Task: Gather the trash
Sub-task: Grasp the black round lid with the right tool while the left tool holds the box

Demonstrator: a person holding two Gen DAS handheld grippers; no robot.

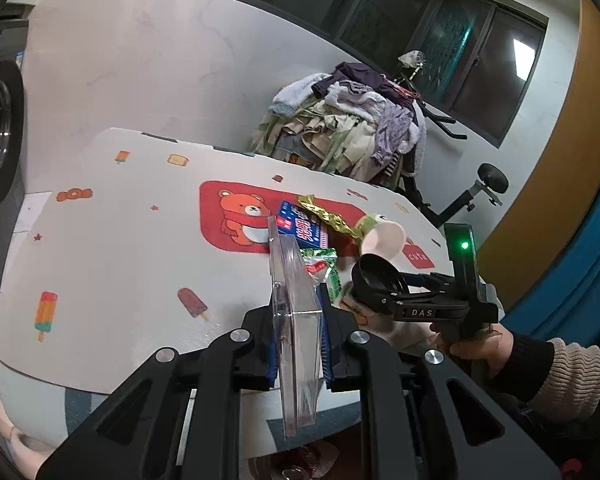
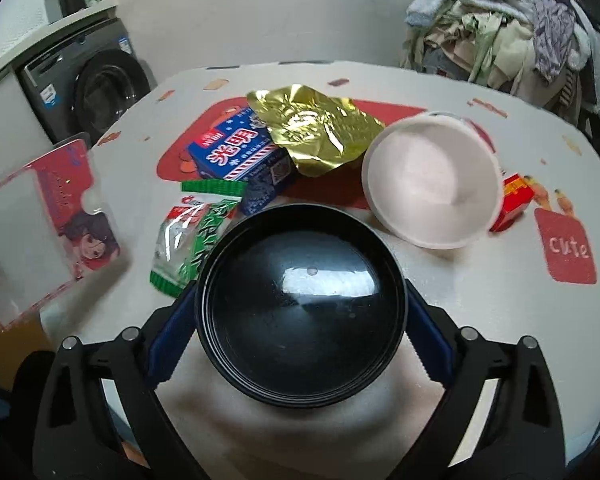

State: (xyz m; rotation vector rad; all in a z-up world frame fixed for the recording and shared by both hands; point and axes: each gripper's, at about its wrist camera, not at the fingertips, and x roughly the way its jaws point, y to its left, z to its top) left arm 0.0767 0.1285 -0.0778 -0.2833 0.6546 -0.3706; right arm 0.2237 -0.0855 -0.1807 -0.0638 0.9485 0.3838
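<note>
White walls, dark windows and a heap of laundry (image 1: 352, 128) frame a counter (image 1: 112, 264) covered in a cartoon-bear cloth. At six o'clock in the left wrist view, the left tool (image 1: 298, 340) is nearly closed, its blue pads clamped on a clear plastic case (image 1: 294, 312) held edge-on and upright. At six o'clock in the right wrist view, the right tool (image 2: 300, 320) stands wide, both pads against the rim of a black round lid (image 2: 302, 320), which it carries above the counter's near edge.

Outward from the lid, the rest of the trash sits together mid-counter: a green snack wrapper (image 2: 188, 240) at nine o'clock, a blue carton (image 2: 240, 152) at eleven, crumpled gold foil (image 2: 320, 132) at twelve, a white paper cup (image 2: 432, 180) lying on its side at one, a small red box (image 2: 514, 200) just beyond it.

Risks, as I judge them: the lid is gripped only across its smooth rim by widely spread jaws, so a tilt or slackening could let it slip out. The slick case could pivot between the pads. The tipped cup could roll off if nudged
</note>
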